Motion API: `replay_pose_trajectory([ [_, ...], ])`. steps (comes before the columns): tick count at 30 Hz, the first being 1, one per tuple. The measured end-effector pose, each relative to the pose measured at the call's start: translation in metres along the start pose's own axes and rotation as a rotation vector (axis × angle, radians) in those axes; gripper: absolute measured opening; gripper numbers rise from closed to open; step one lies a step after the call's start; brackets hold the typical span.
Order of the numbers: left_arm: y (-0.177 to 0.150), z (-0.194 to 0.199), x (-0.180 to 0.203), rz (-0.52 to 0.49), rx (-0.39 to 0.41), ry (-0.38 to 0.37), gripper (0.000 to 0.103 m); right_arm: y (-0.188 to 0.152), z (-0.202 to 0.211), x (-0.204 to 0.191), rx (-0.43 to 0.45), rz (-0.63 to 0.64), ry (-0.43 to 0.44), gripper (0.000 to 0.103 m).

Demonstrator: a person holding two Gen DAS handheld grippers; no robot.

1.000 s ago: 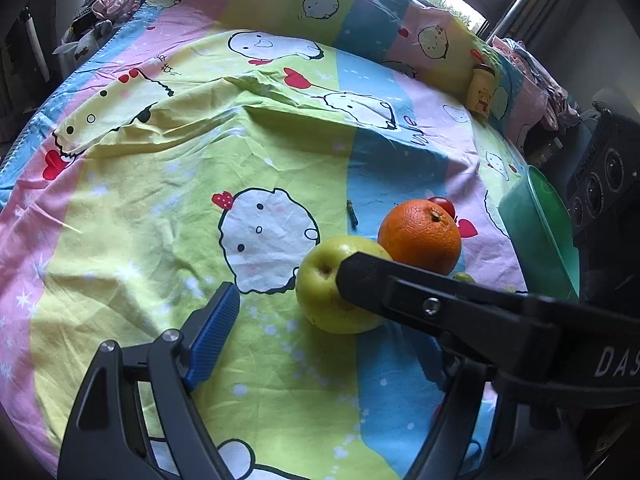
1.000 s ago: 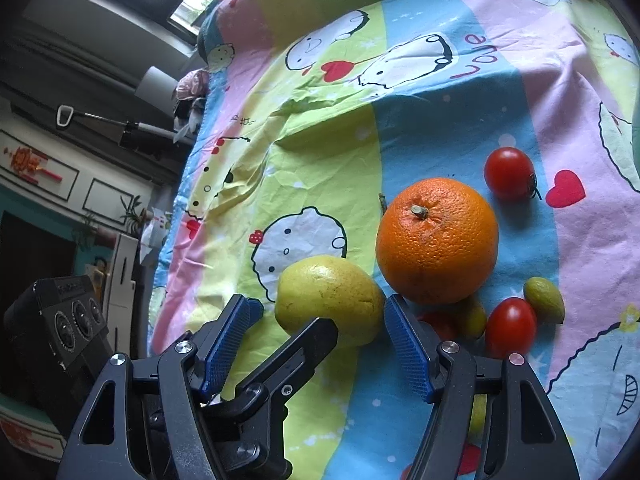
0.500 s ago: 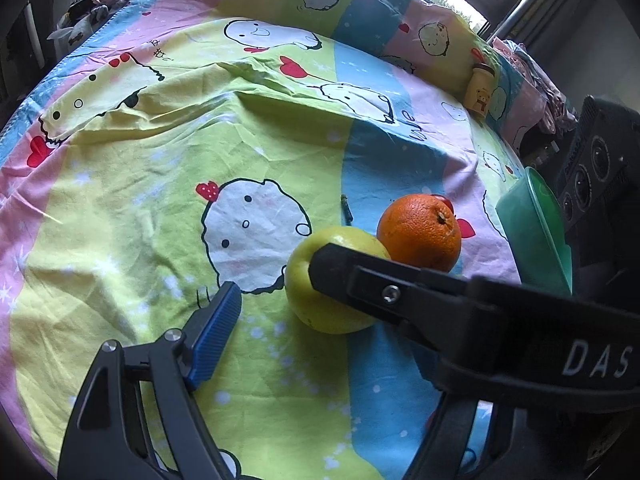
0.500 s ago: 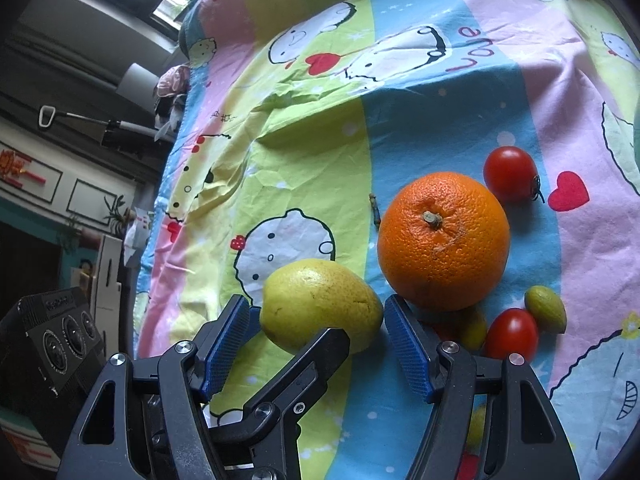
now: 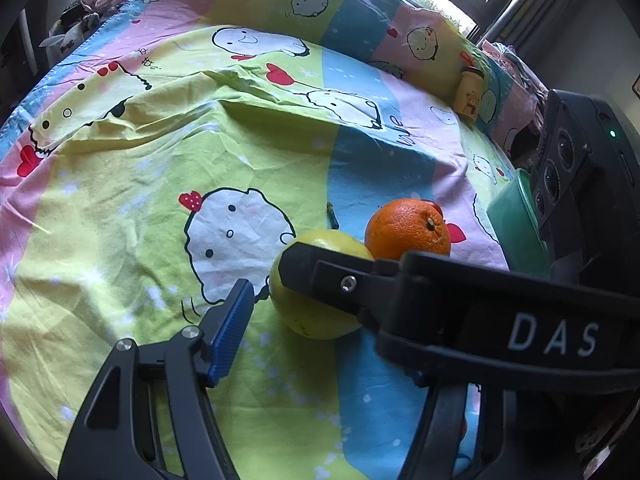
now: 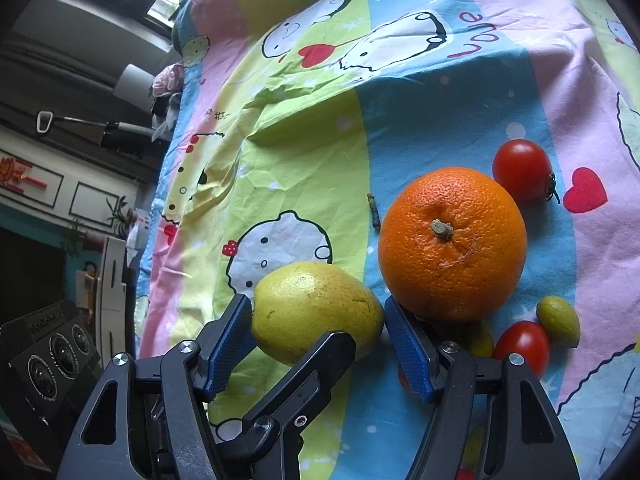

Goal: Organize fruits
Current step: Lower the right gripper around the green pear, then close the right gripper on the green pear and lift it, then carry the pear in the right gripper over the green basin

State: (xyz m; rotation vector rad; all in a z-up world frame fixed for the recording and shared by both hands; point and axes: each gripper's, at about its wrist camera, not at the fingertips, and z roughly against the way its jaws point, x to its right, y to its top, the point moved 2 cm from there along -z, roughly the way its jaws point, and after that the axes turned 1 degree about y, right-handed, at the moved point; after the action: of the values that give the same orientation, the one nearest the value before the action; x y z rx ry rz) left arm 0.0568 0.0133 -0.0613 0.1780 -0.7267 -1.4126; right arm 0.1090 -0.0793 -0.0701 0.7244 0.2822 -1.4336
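Observation:
A yellow-green pear [image 6: 316,312] lies on the cartoon bedsheet between the blue pads of my right gripper [image 6: 318,320], whose jaws touch both its sides. An orange [image 6: 452,244] sits just right of it. Two red tomatoes [image 6: 522,170] [image 6: 522,346] and a small green fruit [image 6: 558,322] lie around the orange. In the left wrist view the pear [image 5: 316,312] and orange [image 5: 408,228] show behind the right gripper's black finger [image 5: 400,292]. My left gripper [image 5: 320,320] is open and empty; only its left blue pad [image 5: 232,336] shows.
A green bowl [image 5: 516,224] stands at the bed's right edge beside a black camera unit [image 5: 580,184]. A small yellow jar [image 5: 470,94] stands at the far right of the bed. A twig [image 6: 374,210] lies left of the orange.
My right gripper has slid forward around the pear and its pads have closed in against it. The left gripper has moved closer to the pear from the left.

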Motion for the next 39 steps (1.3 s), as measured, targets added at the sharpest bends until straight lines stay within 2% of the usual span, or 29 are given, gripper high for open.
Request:
replay_pose_trajectory([
  [1,0.000,0.001,0.001,-0.008,0.003,-0.003,0.057,0.000,0.000,0.000,0.001,0.006,-0.001,0.071],
  [2,-0.001,0.001,0.003,-0.013,0.003,-0.008,0.056,0.000,0.000,-0.001,0.002,0.011,-0.002,0.071],
  [14,-0.003,0.008,0.007,-0.027,0.015,0.008,0.056,-0.004,0.005,-0.002,0.022,0.026,0.011,0.070],
  [39,0.003,0.052,0.053,-0.133,0.154,-0.025,0.056,-0.013,0.073,-0.019,0.207,0.100,0.023,0.070],
])
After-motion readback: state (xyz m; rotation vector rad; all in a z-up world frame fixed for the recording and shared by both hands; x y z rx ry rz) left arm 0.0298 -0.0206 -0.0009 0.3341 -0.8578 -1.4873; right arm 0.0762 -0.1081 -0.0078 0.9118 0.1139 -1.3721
